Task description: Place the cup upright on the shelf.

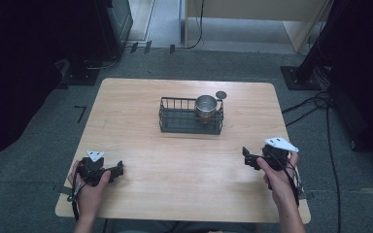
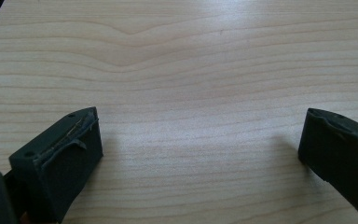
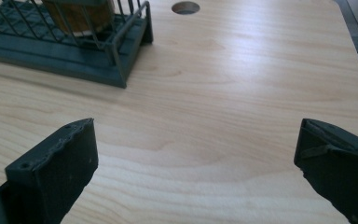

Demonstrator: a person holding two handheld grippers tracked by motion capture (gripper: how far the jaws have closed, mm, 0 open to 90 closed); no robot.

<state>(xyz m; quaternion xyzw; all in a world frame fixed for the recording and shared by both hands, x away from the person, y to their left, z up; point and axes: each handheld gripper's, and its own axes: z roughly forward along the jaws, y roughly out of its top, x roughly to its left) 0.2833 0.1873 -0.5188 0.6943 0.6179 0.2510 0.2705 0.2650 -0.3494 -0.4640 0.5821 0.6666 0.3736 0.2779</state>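
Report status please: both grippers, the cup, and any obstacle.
Left gripper open, empty. Right gripper open, empty. Metal cup upright in wire basket, right end. Bare table between.

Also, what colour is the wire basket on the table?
Dark green-grey. The wire basket shows its colour best in the right gripper view.

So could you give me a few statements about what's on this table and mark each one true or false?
1. The metal cup stands inside the wire basket. True.
2. The cup sits at the basket's left end. False: it is at the right end.
3. The left gripper holds the cup. False: its jaws stand open over bare table, holding nothing.
4. The right gripper is open. True.
5. A small round hole lies in the tabletop behind the basket. True.
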